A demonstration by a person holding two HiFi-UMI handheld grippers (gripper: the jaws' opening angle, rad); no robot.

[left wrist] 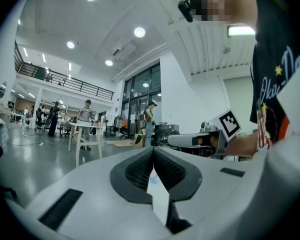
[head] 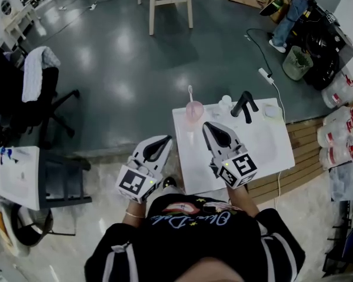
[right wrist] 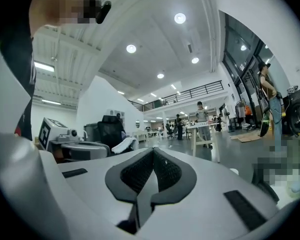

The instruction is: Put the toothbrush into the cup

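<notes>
The toothbrush (head: 190, 92) is seen standing in the cup (head: 194, 111) on the table (head: 265, 148). The left tongs (head: 164, 140) and right tongs (head: 207, 126) are held pressed together, empty. The task is judged done, and nothing more is called for.

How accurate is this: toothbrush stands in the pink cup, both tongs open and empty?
Not open: the tongs of the left gripper and right gripper are shut, as both gripper views show. They are empty, and the toothbrush stands in the pink cup.
</notes>
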